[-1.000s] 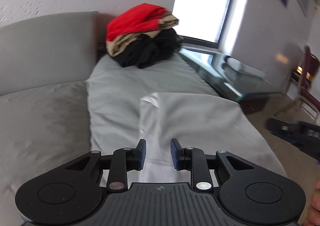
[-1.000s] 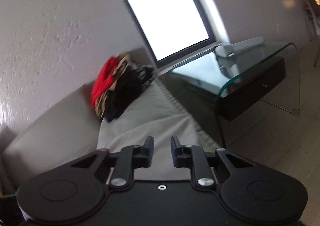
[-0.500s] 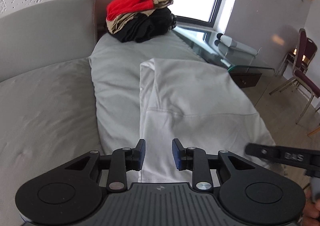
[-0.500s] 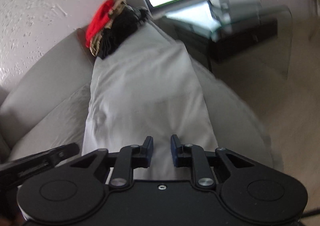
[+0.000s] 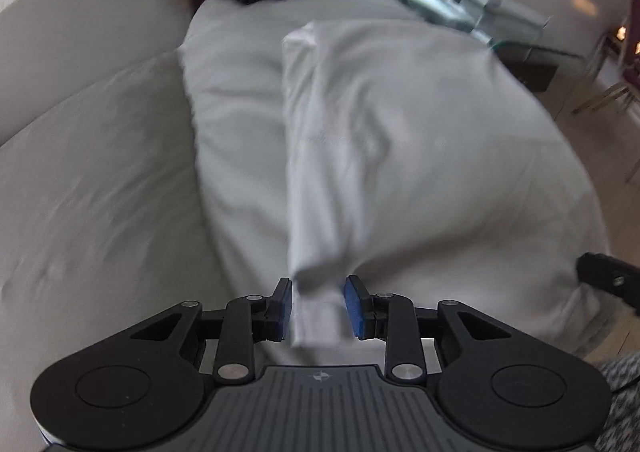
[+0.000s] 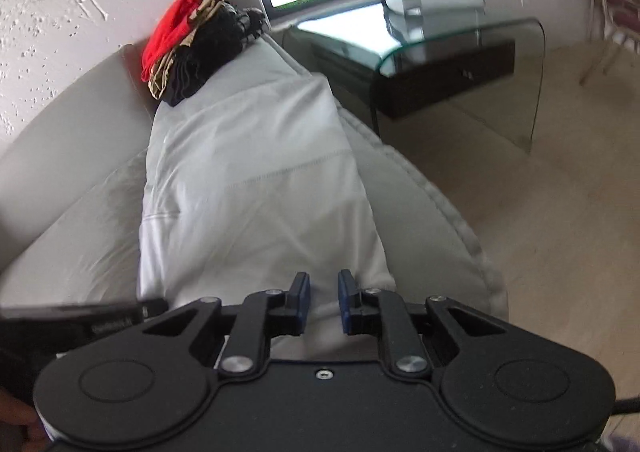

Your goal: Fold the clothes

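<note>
A white garment, smooth thin cloth with a stitched seam running across it, lies spread lengthwise along the seat of a pale grey sofa whose soft, matte cushions show shallow dimples and a corded edge. Its left side is doubled into a long narrow fold, and the near end of that fold sits between the blue pads of the left gripper, whose jaws stand partly apart with small gaps either side, so nothing is pinched. The right gripper, of matte black plastic with metal pivot pins, hovers over the garment's near right edge with a narrower gap; cloth lies below the gap, and the pads do not press on it. At the sofa's far end rests a heap of clothes: red, tan-patterned and crinkled black fabric. Beside the sofa stands a curved glass table with a dark drawer unit beneath. Small white lettering on the other gripper's side in the right wrist view is too blurred to read.
</note>
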The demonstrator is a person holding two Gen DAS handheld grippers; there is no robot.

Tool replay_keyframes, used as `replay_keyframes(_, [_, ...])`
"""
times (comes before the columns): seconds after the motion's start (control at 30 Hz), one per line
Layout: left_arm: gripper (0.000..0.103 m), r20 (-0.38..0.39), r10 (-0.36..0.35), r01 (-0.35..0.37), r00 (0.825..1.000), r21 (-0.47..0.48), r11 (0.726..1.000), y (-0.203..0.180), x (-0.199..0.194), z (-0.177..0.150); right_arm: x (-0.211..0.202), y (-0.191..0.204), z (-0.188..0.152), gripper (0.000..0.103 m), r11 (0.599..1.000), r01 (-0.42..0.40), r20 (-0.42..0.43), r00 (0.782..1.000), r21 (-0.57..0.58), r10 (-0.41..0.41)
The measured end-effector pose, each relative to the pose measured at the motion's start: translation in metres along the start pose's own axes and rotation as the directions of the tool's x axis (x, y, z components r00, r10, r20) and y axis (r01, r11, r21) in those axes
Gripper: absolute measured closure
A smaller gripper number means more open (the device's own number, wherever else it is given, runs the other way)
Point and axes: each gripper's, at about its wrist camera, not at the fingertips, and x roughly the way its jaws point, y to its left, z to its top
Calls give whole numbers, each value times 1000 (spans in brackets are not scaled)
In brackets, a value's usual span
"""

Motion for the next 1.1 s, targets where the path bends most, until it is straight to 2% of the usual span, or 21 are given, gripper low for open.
replay_keyframes(0.03, [75, -14, 6, -6, 1000, -10, 1000, 2, -6, -3, -4, 0, -1, 84, 1000, -5, -17, 1000, 9, 5])
replay_keyframes(0.1, [72, -10, 2, -3, 1000, -32, 999, 3, -27, -6, -15, 7, -1, 69, 999, -32, -36, 999, 11, 32])
replay_keyframes(0.13, [65, 4, 10, -10, 1000, -30, 1000, 1, -39, -6, -22, 11, 0, 66, 999, -53, -34, 998, 10, 53])
replay_keyframes(0.2, [59, 50, 23, -22, 998, -21, 1000, -4, -65, -7, -36, 19, 3, 52, 996, -91, -26, 996, 7, 91])
replay_keyframes(0.23, [55, 73, 22, -20, 997, -21, 1000, -5, -77, -8, -45, 23, 6, 49, 995, -98, -13, 995, -1, 98])
replay_keyframes(0.3, [49, 115, 17, -15, 993, -20, 1000, -6, -101, -10, -64, 31, 10, 37, 995, -94, 18, 995, -30, 95])
replay_keyframes(0.4, [40, 144, 3, 1, 990, -25, 1000, -6, -127, -15, -94, 41, 16, 24, 994, -72, 50, 996, -79, 76])
replay_keyframes(0.47, [35, 164, -5, 8, 986, -21, 1000, -8, -143, -17, -111, 44, 20, 21, 993, -71, 58, 995, -90, 77])
replay_keyframes(0.53, [21, 182, -19, 23, 983, -19, 1000, -9, -155, -20, -125, 45, 23, 16, 994, -78, 59, 995, -79, 83])
replay_keyframes(0.6, [16, 187, -46, 52, 981, -25, 998, -9, -165, -22, -135, 47, 26, 12, 994, -81, 51, 995, -68, 85])
replay_keyframes(0.7, [14, 194, -55, 61, 980, -22, 998, -10, -178, -24, -147, 52, 27, 11, 993, -63, 38, 997, -97, 67])
replay_keyframes(0.8, [7, 209, -52, 56, 976, -12, 998, -13, -188, -27, -159, 57, 29, 4, 990, -44, 32, 998, -132, 49])
replay_keyframes(0.9, [2, 218, -64, 70, 974, -18, 997, -14, -195, -29, -167, 59, 30, 3, 985, -20, 36, 999, -171, 27])
replay_keyframes(1.1, [2, 222, -30, 35, 975, -16, 999, -23, -195, -31, -169, 60, 26, 2, 977, 18, 36, 999, -211, -10])
